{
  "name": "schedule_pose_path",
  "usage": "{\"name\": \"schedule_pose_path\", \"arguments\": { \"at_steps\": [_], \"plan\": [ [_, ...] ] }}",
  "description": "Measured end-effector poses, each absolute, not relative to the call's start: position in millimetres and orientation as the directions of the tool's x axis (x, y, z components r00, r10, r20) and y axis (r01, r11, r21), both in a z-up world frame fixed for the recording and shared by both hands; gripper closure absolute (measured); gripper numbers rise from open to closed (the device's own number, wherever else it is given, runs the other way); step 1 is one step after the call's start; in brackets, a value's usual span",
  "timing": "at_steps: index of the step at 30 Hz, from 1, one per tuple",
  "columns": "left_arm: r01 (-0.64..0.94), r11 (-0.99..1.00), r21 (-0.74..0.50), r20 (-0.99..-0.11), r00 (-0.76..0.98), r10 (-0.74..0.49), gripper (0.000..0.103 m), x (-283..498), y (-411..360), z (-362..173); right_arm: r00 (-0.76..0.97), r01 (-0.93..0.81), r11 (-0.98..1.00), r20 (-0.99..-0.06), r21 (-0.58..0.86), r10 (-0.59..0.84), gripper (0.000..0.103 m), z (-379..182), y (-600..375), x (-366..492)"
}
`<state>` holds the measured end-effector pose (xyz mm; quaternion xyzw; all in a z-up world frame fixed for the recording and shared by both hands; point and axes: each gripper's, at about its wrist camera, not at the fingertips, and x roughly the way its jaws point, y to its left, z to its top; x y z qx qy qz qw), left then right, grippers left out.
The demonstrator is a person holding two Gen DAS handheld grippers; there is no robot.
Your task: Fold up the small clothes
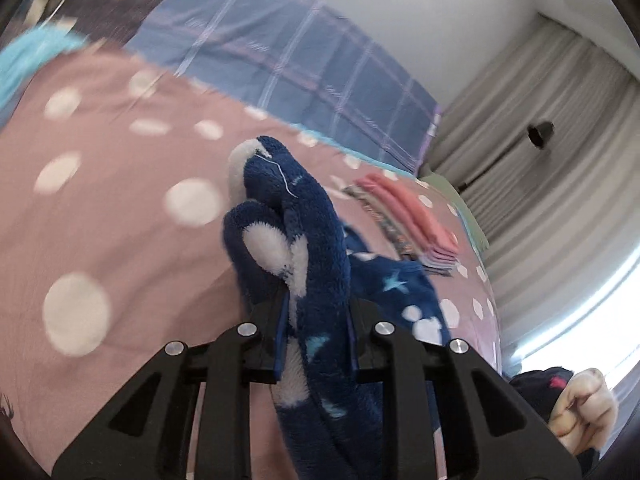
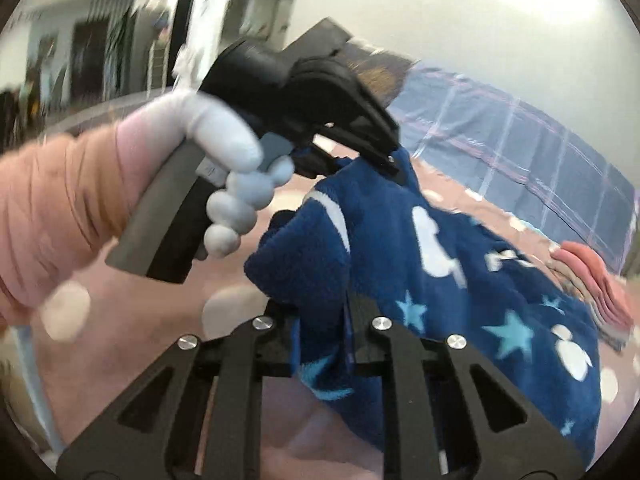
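Blue fleece garment (image 1: 316, 264) clamped by both grippers, left gripper (image 1: 316, 312), right gripper (image 2: 322, 320), gloved hand (image 2: 224, 184) only right view

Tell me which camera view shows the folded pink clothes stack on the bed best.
The left wrist view shows it best: the folded pink stack lies whole on the dotted bedspread, beyond the blue fleece garment. In the right wrist view only one blurred end of the stack shows at the right edge, partly behind the garment.

Matte black left gripper (image 1: 316, 320) and right gripper (image 2: 320, 320), each with angular cut-out linkages and four silver screw heads; a white-gloved hand (image 2: 232, 184) under a pink ribbed sleeve (image 2: 52, 216) on a grey-and-black handle (image 2: 168, 220).
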<state>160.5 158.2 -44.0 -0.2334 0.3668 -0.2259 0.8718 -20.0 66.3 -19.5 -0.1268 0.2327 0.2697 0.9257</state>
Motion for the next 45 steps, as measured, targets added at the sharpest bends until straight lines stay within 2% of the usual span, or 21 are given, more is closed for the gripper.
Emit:
{"name": "schedule_pose_path", "arguments": {
  "at_steps": [7, 15, 18, 22, 29, 31, 34, 37, 42, 45],
  "plan": [
    [0.357, 0.814, -0.458, -0.563, 0.592, -0.577, 0.08, 179, 42, 4, 0.765, -0.434, 0.872, -0.418, 0.229, 0.49, 0.088, 14, -62, 1],
    [0.5, 0.786, -0.365, -0.646, 0.472, -0.6, 0.082, 195, -108, -12, 0.779, -0.245, 0.808, -0.388, 0.536, 0.493, 0.089, -18, -208, 0],
    [0.532, 0.761, -0.37, -0.68, 0.403, -0.613, 0.102, 196, -147, -36, 0.749, -0.176, 0.732, -0.393, 0.659, 0.534, 0.09, -48, -254, -6],
    [0.551, 0.753, -0.36, -0.729, 0.338, -0.596, 0.102, 196, -185, -66, 0.73, -0.069, 0.654, -0.408, 0.754, 0.548, 0.09, -85, -301, -9],
    [0.567, 0.76, -0.317, -0.746, 0.346, -0.569, 0.101, 184, -188, -66, 0.677, -0.066, 0.617, -0.419, 0.784, 0.605, 0.09, -113, -307, -10],
    [0.559, 0.768, -0.314, -0.725, 0.381, -0.574, 0.095, 180, -179, -54, 0.671, -0.08, 0.609, -0.409, 0.789, 0.618, 0.09, -110, -302, -5],
    [0.55, 0.808, -0.21, -0.678, 0.514, -0.526, 0.087, 167, -149, -28, 0.674, -0.098, 0.621, -0.407, 0.777, 0.616, 0.09, -106, -298, 0],
    [0.497, 0.861, -0.107, -0.654, 0.617, -0.438, 0.087, 162, -113, -14, 0.675, -0.109, 0.604, -0.387, 0.789, 0.628, 0.09, -102, -298, -3],
    [0.466, 0.875, -0.134, -0.701, 0.58, -0.416, 0.087, 172, -92, -40, 0.718, -0.197, 0.601, -0.304, 0.775, 0.626, 0.091, -73, -292, -16],
    [0.515, 0.852, -0.097, -0.727, 0.548, -0.414, 0.086, 172, -112, -70, 0.729, -0.19, 0.688, -0.369, 0.7, 0.577, 0.091, -69, -284, -18]
  ]
}}
